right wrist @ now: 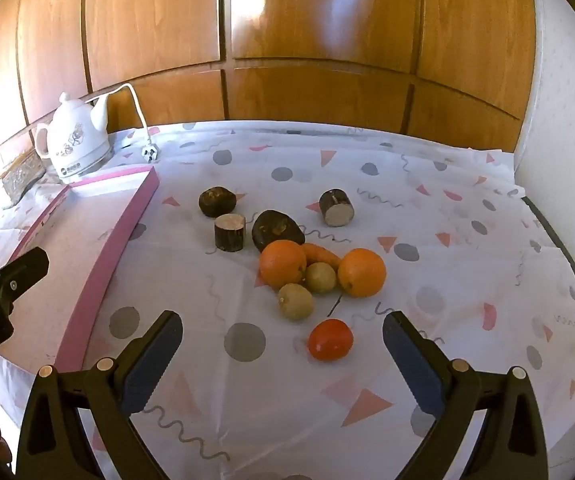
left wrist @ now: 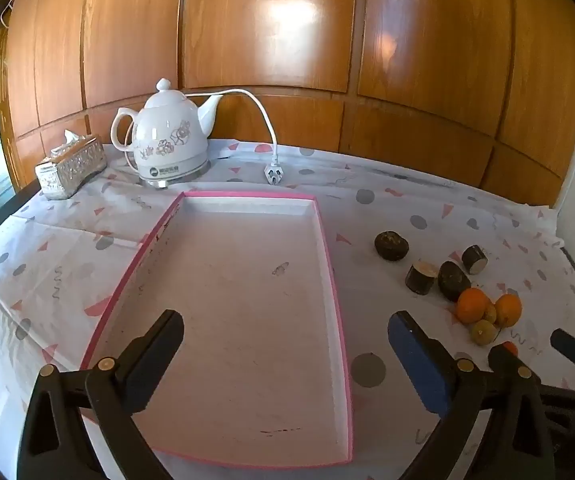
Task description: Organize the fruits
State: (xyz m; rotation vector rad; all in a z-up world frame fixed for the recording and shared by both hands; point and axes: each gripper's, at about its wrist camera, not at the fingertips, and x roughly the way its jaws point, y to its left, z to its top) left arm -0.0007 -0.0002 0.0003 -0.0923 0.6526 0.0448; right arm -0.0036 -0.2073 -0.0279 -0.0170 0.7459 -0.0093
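A shallow pink-rimmed box (left wrist: pixel 329 256) lies empty on the patterned tablecloth; my left gripper (left wrist: pixel 285 330) hovers open over its near half. In the right wrist view the same box (right wrist: pixel 127 216) sits at the left. Right of it lies a cluster: two oranges (right wrist: pixel 282 263) (right wrist: pixel 361 272), two kiwis (right wrist: pixel 296 301) (right wrist: pixel 321 277), a carrot (right wrist: pixel 323 254) and a red tomato (right wrist: pixel 330 339). My right gripper (right wrist: pixel 282 332) stands open just before the tomato, holding nothing. The fruit cluster (left wrist: pixel 487 312) appears at the right in the left wrist view.
Dark brown lumps and cut log pieces (right wrist: pixel 229 232) (right wrist: pixel 336 207) lie behind the fruit. A white kettle (left wrist: pixel 171 140) with its loose plug (left wrist: pixel 273 174) and a tissue box (left wrist: pixel 71 166) stand at the back left. A wooden panel wall runs behind the table.
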